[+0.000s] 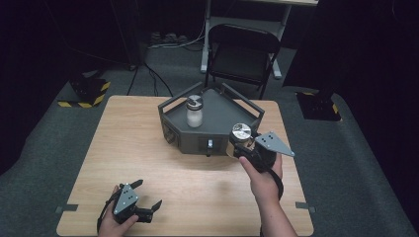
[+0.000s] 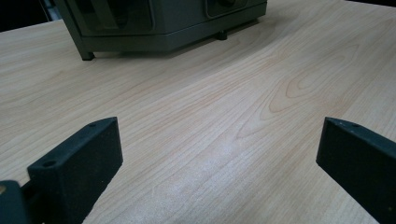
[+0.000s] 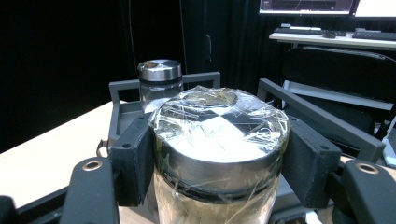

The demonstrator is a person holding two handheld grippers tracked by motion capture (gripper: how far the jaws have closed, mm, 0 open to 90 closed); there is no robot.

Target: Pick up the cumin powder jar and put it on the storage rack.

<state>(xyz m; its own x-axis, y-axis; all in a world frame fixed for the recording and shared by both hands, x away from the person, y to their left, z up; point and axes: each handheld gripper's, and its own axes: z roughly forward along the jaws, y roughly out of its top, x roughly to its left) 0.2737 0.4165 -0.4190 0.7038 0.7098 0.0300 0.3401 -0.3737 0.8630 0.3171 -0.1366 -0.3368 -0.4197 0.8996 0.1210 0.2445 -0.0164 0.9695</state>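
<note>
Between our right gripper's [image 3: 219, 154] black jaws sits a glass jar [image 3: 219, 140], clamped below its film-wrapped steel lid, just at the grey tray's [image 1: 247, 106] front corner. We should keep it upright and clear the rail before lowering beside the second jar [image 1: 194, 112]. Our left gripper [image 1: 146, 198] rests wide open on woodgrain.

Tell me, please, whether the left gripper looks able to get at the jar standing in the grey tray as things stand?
Probably yes. The left gripper rests open at the table's near edge, with bare wood between it and the grey tray. The jar stands upright inside, open from above; the tray's raised rails would likely force a top approach.
</note>
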